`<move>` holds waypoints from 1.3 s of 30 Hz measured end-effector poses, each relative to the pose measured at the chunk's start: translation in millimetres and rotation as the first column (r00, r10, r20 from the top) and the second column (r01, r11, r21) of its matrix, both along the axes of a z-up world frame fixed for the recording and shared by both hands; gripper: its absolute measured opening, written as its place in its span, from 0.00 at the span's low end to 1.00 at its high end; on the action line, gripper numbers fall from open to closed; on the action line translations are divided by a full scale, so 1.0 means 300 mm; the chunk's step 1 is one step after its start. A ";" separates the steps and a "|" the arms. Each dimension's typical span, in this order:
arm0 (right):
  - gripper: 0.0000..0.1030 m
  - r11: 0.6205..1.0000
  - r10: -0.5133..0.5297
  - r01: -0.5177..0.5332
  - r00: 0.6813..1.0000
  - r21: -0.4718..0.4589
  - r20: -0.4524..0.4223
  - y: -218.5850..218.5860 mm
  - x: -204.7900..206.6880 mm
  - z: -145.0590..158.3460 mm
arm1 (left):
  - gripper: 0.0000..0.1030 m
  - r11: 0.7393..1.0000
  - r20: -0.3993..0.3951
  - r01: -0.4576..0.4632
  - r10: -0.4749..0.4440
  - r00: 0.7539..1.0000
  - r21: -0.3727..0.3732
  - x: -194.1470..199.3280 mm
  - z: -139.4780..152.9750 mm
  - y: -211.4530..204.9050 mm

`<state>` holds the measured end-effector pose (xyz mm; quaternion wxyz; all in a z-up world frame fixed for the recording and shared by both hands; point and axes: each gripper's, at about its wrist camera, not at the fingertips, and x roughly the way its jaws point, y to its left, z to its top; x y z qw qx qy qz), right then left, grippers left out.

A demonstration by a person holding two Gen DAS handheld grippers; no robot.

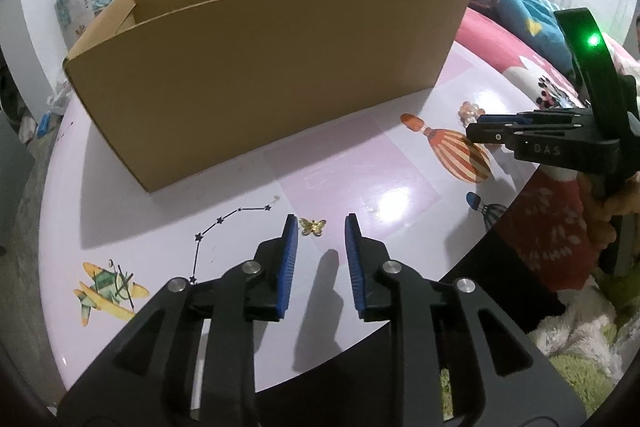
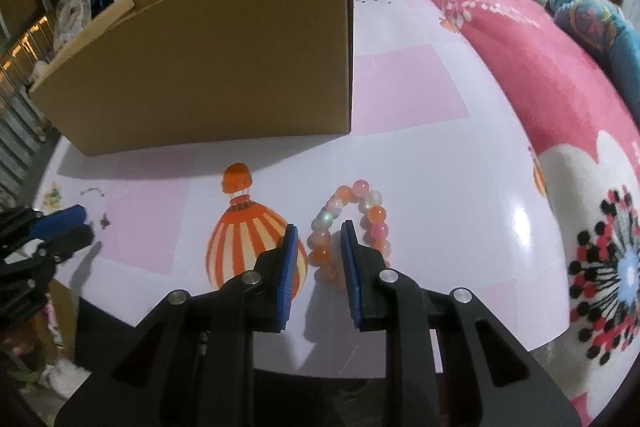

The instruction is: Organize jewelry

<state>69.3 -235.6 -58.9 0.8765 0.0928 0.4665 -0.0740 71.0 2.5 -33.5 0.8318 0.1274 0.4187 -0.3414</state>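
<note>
A small gold butterfly charm (image 1: 313, 227) lies on the pink table by the tip of the left finger of my left gripper (image 1: 322, 227), whose jaws stand apart with nothing pressed between them. A bracelet of orange, pink and white beads (image 2: 362, 205) lies on the table. Its left strand runs between the blue pads of my right gripper (image 2: 320, 231), and the pads do not visibly press on it. The right gripper (image 1: 474, 131) also shows side-on in the left wrist view, next to the beads (image 1: 467, 110). An open cardboard box (image 1: 260, 79) stands behind both.
The table (image 2: 420, 155) carries printed balloon (image 2: 248, 239), plane (image 1: 106, 291) and star pictures. A pink flowered blanket (image 2: 540, 75) lies along its right side. The box (image 2: 208, 67) takes up the back left. My left gripper (image 2: 78, 223) shows at the far left of the right wrist view.
</note>
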 end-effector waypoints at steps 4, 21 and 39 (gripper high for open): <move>0.21 0.999 0.024 -0.024 1.000 0.030 0.009 -0.008 -0.009 -0.002 | 0.22 1.000 -0.012 0.012 -0.012 1.000 0.012 0.002 -0.005 -0.022; 0.10 0.997 0.046 -0.049 0.998 0.058 0.041 0.001 0.017 -0.009 | 0.22 0.999 -0.010 0.007 -0.006 1.000 0.046 0.012 -0.018 -0.055; 0.10 0.995 0.035 -0.041 0.998 0.091 0.060 -0.009 0.014 -0.014 | 0.10 0.985 -0.061 -0.090 0.100 0.993 0.147 0.055 -0.029 -0.104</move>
